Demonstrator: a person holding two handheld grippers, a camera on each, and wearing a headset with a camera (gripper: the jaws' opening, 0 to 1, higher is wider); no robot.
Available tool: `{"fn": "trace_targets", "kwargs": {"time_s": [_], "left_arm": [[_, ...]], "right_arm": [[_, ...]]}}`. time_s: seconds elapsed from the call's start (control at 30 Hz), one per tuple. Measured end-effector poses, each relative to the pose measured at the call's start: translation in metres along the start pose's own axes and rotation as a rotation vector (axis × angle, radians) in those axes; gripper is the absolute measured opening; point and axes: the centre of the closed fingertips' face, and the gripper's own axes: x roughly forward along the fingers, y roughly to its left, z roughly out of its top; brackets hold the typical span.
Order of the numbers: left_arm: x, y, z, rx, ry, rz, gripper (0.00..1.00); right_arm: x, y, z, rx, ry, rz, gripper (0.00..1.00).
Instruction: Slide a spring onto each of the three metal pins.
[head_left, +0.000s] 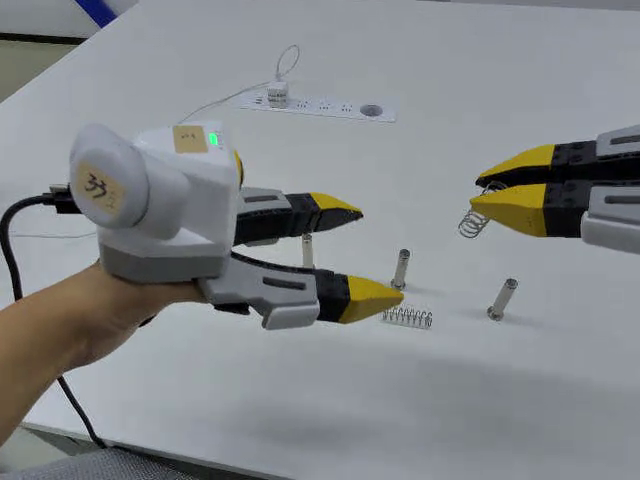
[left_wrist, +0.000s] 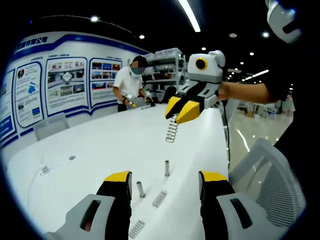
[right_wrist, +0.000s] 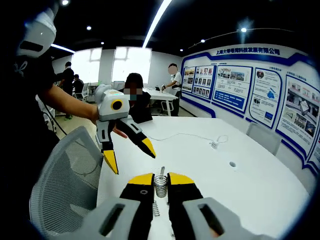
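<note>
On the white desk (head_left: 300, 400), three metal pins stand upright and bare, well apart from one another. The first pin (head_left: 307, 250) is seen between the jaws of the left tool (head_left: 375, 253). The second pin (head_left: 402, 268) stands just past that tool's lower tip, and the third pin (head_left: 503, 298) lies toward 3 o'clock from the second.

A loose spring (head_left: 407, 317) lies flat on the desk at about 5 o'clock from the second pin, near it but apart. In the left gripper view a further spring (left_wrist: 136, 228) lies on the desk at 6 o'clock, close to that tool's own jaws.

The left tool, gripped in a hand (head_left: 90, 310), is released, its yellow-tipped jaws spread wide with nothing between them. The right tool (head_left: 478, 195) comes in from 3 o'clock above the desk, clenched on a held spring (head_left: 473, 222) that hangs from its tips toward 7 o'clock.

A round sticker (head_left: 100, 187) on the left tool reads "33" in handwriting. A tan label (head_left: 190, 139) on top carries writing too small to read, with a green light (head_left: 213, 138) beside it. At 12 o'clock on the desk lies a white power strip (head_left: 320, 104) with a plug (head_left: 278, 95) in it. Wall posters (right_wrist: 240, 80) bear text too small to make out.
</note>
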Motion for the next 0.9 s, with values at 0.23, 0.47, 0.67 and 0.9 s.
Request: {"fn": "trace_targets", "kwargs": {"time_s": [0.23, 0.47, 0.67, 0.9], "left_arm": [[-0.015, 0.027, -0.005, 0.033, 0.032, 0.088, 0.71], [-0.032, 0.043, -0.021, 0.001, 0.064, 0.142, 0.82], [-0.042, 0.053, -0.028, -0.025, 0.070, 0.184, 0.92], [-0.052, 0.062, -0.038, -0.047, 0.096, 0.210, 1.00]], "right_arm": [[-0.010, -0.029, -0.015, 0.035, 0.017, -0.104, 0.10], [-0.013, -0.046, -0.035, 0.078, 0.038, -0.163, 0.10], [-0.012, -0.053, -0.057, 0.101, 0.084, -0.198, 0.10], [-0.011, -0.059, -0.076, 0.182, 0.100, -0.236, 0.10]]}}
